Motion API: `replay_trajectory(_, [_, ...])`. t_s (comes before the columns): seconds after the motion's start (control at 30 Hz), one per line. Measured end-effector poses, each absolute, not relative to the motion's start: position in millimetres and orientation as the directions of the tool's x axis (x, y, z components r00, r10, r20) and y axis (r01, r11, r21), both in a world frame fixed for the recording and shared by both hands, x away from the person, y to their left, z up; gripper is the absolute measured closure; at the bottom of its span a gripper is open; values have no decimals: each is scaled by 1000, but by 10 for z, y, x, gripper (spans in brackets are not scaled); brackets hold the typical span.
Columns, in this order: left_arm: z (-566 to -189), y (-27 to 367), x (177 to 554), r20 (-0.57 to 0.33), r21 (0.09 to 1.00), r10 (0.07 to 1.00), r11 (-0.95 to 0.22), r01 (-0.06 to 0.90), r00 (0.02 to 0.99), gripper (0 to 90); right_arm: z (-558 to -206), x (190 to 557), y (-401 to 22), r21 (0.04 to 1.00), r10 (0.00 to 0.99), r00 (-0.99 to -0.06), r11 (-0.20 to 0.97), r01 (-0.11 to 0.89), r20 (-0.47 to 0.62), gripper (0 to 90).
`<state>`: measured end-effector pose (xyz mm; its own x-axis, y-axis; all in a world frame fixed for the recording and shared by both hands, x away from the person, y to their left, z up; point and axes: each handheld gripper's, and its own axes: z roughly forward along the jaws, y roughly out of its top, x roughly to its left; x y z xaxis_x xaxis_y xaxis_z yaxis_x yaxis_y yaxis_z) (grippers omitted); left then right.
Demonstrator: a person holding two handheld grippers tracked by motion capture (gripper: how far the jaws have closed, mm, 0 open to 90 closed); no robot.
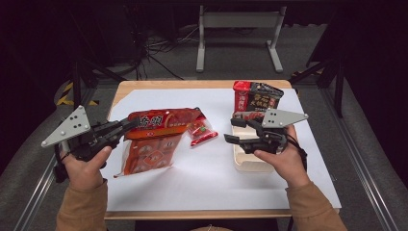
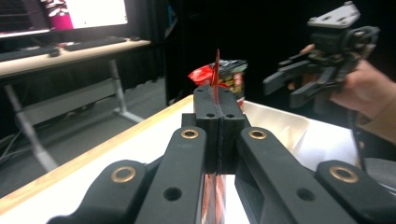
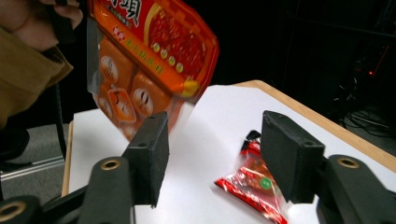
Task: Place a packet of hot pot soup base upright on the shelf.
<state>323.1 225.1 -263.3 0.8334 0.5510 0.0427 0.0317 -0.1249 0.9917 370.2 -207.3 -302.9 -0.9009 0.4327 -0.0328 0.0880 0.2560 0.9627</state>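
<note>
White paper covers the table (image 1: 144,86); left gripper (image 1: 129,126) pinches the pouch (image 1: 156,139) by its edge above it, right gripper (image 1: 233,130) released, so the thin hold risks slipping.

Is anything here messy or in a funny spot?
The big orange packet hangs off the table, pinched at its top edge by the left gripper. Two small red sachets lie loose on the white paper beside it. Nothing looks spilled.

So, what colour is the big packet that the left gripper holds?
Mostly orange and red; the big packet shows best in the right gripper view.
</note>
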Motion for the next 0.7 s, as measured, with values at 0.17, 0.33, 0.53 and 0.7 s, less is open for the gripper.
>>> replay_trajectory(0.17, [-2600,2120,3197,53,993,509,-115,7,859,900,-3011,3764,-1955,972,405,-914,217,85,-11,390])
replay_trajectory(0.33, [-2589,1970,3192,63,992,467,-124,-6,882,900,-3000,3797,-1836,974,380,-925,215,76,-12,387])
replay_trajectory(0.53, [-2597,1848,3190,62,993,434,-119,-11,899,900,-3000,3802,-1755,974,351,-936,217,67,-14,398])
replay_trajectory(0.7, [-2596,1750,3188,66,994,406,-111,-23,912,900,-3010,3817,-1686,977,310,-951,205,61,-5,431])
